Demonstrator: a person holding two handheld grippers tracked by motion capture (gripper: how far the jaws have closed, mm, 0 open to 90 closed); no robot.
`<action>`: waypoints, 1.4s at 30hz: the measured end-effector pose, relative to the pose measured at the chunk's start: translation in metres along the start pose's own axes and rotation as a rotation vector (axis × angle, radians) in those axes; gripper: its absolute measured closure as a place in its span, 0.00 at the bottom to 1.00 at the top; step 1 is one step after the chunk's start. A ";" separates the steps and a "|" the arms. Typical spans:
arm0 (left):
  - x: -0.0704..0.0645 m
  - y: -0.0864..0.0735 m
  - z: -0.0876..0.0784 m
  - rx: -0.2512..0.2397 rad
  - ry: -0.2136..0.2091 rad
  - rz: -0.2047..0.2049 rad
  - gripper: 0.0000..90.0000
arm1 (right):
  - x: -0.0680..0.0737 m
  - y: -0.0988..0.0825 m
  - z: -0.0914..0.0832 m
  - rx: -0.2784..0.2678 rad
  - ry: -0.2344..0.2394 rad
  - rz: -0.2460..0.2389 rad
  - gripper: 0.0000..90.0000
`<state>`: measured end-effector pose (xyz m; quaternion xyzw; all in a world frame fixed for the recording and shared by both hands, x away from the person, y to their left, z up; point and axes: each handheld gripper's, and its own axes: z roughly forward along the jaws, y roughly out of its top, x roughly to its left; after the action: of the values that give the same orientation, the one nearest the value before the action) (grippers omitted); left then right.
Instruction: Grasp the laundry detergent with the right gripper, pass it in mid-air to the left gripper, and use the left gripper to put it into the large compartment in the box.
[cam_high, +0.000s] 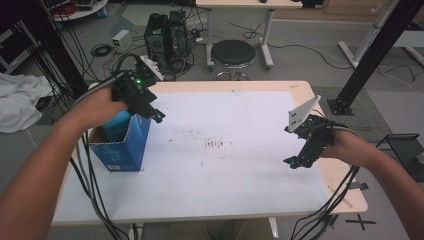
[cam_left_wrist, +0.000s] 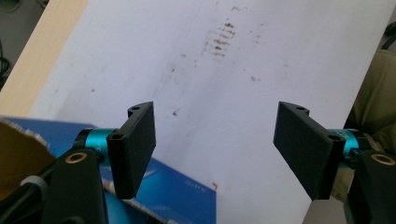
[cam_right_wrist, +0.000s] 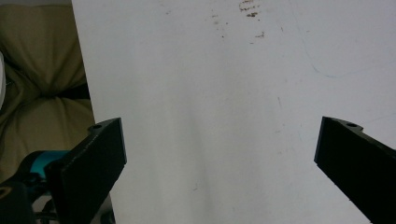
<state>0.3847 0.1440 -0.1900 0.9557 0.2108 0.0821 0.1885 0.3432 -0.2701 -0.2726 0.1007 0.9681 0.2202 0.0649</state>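
Blue printed cardboard makes up the open-topped box (cam_high: 122, 145), which stands at the near left of the bench (cam_high: 300, 90), directly below and behind the left gripper (cam_high: 156, 116); in the left gripper view its glossy blue wall (cam_left_wrist: 177, 186) and a raw brown flap are seen just under the jaws. Those jaws stand apart with nothing between them, hovering over the box's rim. The right gripper (cam_high: 291, 161) is held well apart from the box, over the bench's right side, its jaws spread wide and empty above the white sheet (cam_right_wrist: 210, 116). The box is judged light and thin-walled, stiff along its folded corners but easily dented mid-panel; a pinch over the top edge of one wall, close to a corner, would probably hold best. The sheet is matte, smooth and marked with brownish smudges (cam_high: 217, 144).
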 end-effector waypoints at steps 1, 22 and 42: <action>-0.001 0.004 0.003 0.000 -0.009 0.003 0.33 | 0.000 0.000 0.000 0.002 0.001 0.000 0.01; -0.008 0.042 0.036 -0.003 -0.001 0.091 0.10 | 0.000 0.004 0.000 0.004 -0.002 0.012 0.01; -0.006 0.073 0.067 0.054 -0.024 0.152 0.10 | -0.012 0.013 0.005 0.005 0.007 0.017 0.01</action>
<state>0.4228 0.0583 -0.2232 0.9745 0.1375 0.0791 0.1585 0.3580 -0.2591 -0.2707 0.1082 0.9680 0.2187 0.0593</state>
